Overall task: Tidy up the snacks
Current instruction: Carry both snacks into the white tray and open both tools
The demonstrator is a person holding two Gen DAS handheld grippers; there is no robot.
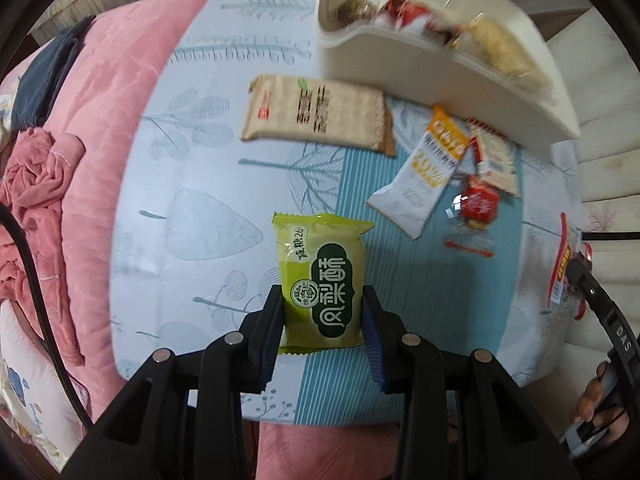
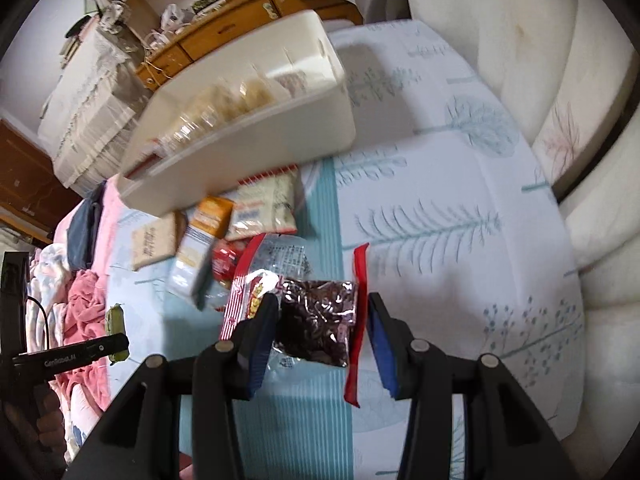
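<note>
A: Green pastry pack [image 1: 322,280] clamped btwn left gripper [image 1: 322,320] pads, upright, lifted off the blue leaf-print sheet [image 1: 192,184]. White tray [image 1: 440,72] up ahead.

B: Same w/ right gripper [image 2: 320,328], squeezed on red-edged bag of dark snacks [image 2: 316,320], also off sheet. Other packs, e.g. beige cracker pack [image 1: 316,110], lying flat near tray.

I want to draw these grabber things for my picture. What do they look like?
Each tool is black plastic with two chunky arms that fan out like a V, dotted with round silver pins. Its fingers carry ribbed blue pads. The right tool looks just the same. Seen from the side, its body bears white letters, and a thin black cable hangs nearby.
</note>
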